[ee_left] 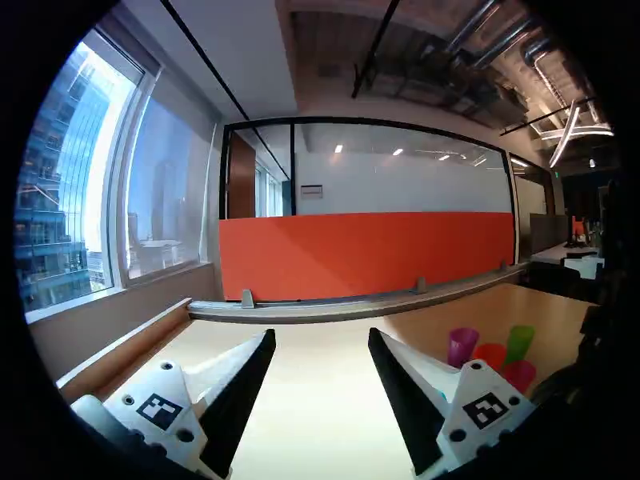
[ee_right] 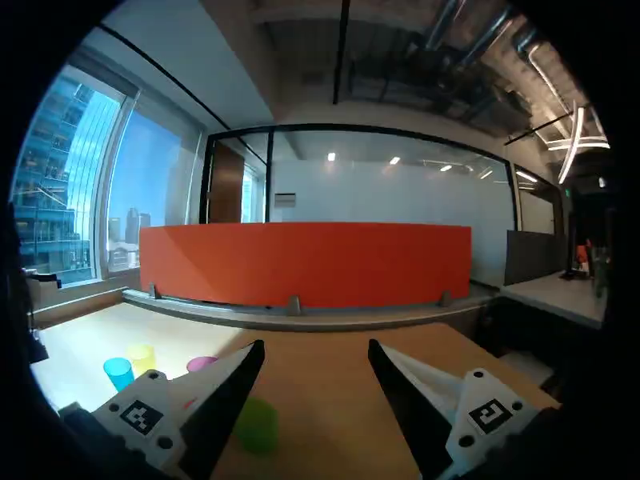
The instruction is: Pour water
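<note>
Cups (ee_left: 462, 346) stand on the desk (ee_left: 320, 424), left tongs (ee_left: 321, 336) and right tongs (ee_right: 316, 347) agape

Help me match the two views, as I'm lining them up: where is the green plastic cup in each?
Left gripper view: the green plastic cup stands at the far right, a little below mid-height.
Right gripper view: the same cup sits low, left of centre, near the bottom edge.
Shared landmark: the long orange partition panel across the middle of both pictures, behind the cup.
</note>
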Action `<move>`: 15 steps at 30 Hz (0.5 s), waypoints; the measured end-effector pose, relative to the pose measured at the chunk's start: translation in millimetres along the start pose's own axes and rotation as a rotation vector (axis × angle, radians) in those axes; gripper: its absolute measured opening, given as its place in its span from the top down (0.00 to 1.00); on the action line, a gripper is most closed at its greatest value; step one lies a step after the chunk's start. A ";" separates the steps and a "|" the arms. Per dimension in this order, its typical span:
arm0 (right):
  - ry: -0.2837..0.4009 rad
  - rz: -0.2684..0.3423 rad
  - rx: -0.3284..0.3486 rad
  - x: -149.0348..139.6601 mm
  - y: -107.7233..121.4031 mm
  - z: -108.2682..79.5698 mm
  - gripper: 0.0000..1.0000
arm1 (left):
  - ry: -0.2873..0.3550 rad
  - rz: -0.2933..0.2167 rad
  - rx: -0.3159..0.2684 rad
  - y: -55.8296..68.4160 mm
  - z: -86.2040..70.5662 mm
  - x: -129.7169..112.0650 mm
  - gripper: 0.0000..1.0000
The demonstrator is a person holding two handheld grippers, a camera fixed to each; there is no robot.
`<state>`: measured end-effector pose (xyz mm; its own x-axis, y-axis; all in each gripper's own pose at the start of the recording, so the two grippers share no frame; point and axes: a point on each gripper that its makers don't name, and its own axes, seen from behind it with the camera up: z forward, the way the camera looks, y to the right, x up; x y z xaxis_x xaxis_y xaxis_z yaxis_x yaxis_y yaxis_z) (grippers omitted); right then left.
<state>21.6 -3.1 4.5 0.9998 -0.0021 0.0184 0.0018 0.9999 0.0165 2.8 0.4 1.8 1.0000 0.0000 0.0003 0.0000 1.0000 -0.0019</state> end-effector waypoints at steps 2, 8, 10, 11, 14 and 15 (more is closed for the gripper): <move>-0.006 0.001 0.009 8.4 -1.0 0.9 0.00 | -0.001 0.000 -0.004 0.9 4.0 6.2 0.15; -0.008 -0.016 0.049 39.9 -7.7 4.0 0.00 | 0.003 0.008 -0.021 0.5 11.6 37.0 0.15; -0.007 -0.019 0.061 50.4 -9.8 5.2 0.00 | 0.002 0.013 -0.027 0.2 13.7 47.4 0.15; -0.007 -0.020 0.066 55.3 -10.7 5.8 0.00 | 0.001 0.015 -0.031 0.1 14.7 52.3 0.15; 0.000 -0.019 0.085 71.3 -14.1 7.5 0.00 | 0.003 0.018 -0.052 2.7 17.1 67.2 0.15; 0.003 -0.020 0.091 76.1 -15.0 7.7 0.00 | 0.003 0.017 -0.061 4.2 17.7 72.0 0.15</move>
<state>97.5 -18.4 13.3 0.9997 -0.0215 0.0142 0.0198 0.9940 0.1076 74.8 4.6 19.6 0.9999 0.0169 -0.0032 -0.0171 0.9979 -0.0628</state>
